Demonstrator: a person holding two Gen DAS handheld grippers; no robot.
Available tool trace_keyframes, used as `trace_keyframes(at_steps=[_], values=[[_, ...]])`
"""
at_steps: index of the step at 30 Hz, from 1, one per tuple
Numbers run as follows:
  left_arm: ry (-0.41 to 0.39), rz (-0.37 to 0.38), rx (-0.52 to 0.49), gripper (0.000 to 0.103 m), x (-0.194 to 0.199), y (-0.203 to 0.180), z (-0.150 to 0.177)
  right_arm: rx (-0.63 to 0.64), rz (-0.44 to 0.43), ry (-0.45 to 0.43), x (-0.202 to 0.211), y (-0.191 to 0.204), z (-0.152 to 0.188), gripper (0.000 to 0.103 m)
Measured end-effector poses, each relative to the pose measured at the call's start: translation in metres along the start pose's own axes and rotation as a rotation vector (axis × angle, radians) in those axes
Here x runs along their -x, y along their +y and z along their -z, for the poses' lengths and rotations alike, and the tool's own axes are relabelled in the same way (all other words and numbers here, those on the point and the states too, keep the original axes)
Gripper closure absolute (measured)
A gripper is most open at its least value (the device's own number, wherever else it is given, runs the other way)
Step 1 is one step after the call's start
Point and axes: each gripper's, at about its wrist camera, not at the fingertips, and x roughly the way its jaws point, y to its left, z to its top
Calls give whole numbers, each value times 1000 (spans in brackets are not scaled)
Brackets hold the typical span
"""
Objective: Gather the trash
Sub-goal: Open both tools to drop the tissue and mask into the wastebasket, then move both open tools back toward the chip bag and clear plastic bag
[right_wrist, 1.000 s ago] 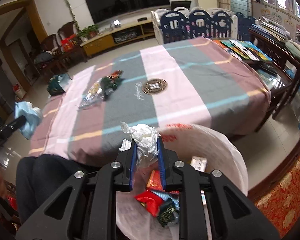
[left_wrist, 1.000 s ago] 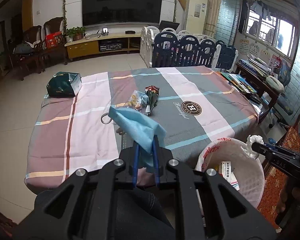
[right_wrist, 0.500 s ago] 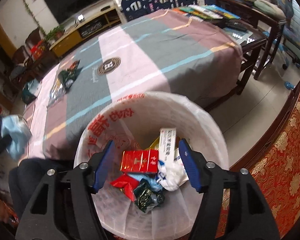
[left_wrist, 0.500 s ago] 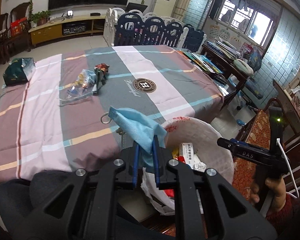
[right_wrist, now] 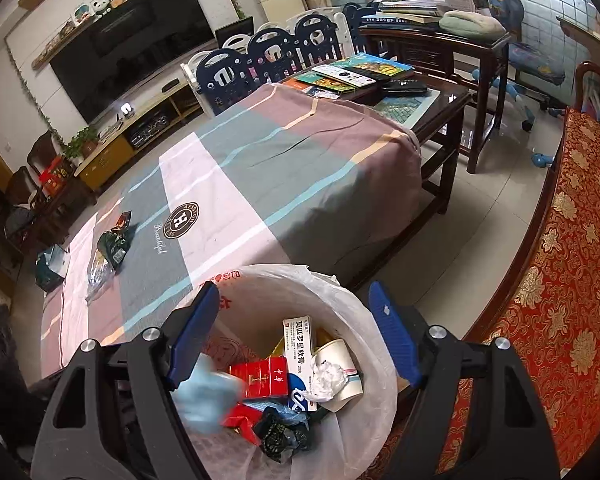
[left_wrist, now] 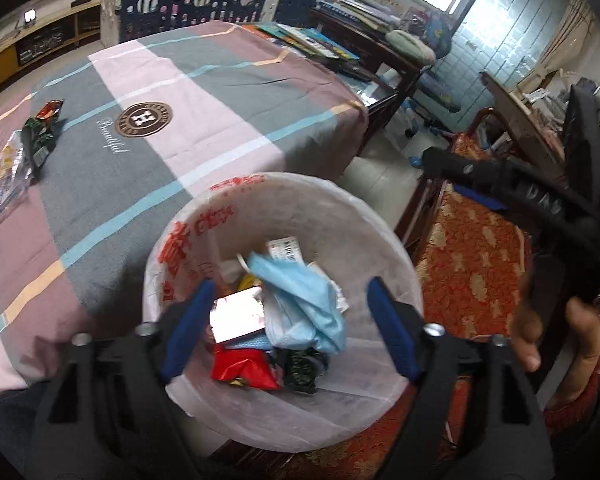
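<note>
**Dropping the blue mask into the bin**

Hovering over the lined bin (left_wrist: 384,240), both grippers. Left gripper (left_wrist: 286,330): jaws opening, spread wide, nothing pressed between the pads; blue mask (left_wrist: 300,300) loose below them, lying on top of the pile in the bin. Right gripper (right_wrist: 294,334): jaws also opening, wide, nothing gripped; crumpled white paper (right_wrist: 328,376) lying in the bin beside a paper cup (right_wrist: 340,364), a red box (right_wrist: 264,376) and a white medicine carton (right_wrist: 298,340). Mask blurred in the right view, apparently just landing.

Step in hand, by judgement: release of two pieces of trash, close to finished.

Still on the striped tablecloth (right_wrist: 260,184), well apart from the bin: dark green snack wrappers (right_wrist: 116,240) and a clear crinkled wrapper (right_wrist: 98,274), near the round logo.

Next move likely calling for a reach back across the table with jaws kept wide, then closing low on the thin wrappers. Flat foil probably slippery; pinching a raised fold advisable.
</note>
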Motion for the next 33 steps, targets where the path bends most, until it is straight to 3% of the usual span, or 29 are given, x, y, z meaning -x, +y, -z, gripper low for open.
trace_keyframes(at_steps=[5, 10, 14, 19, 33], values=[[-40, -72, 83, 19, 21, 32, 3, 27, -16, 27, -9, 16, 6, 26], [-115, -220, 197, 17, 48, 72, 10, 66, -46, 43, -13, 36, 12, 26], [-151, -289, 294, 17, 67, 100, 19, 98, -72, 60, -16, 53, 16, 26], [-167, -312, 374, 17, 79, 123, 28, 131, -91, 81, -20, 71, 22, 26], [-185, -346, 430, 16, 87, 137, 40, 156, -98, 103, -25, 83, 29, 26]])
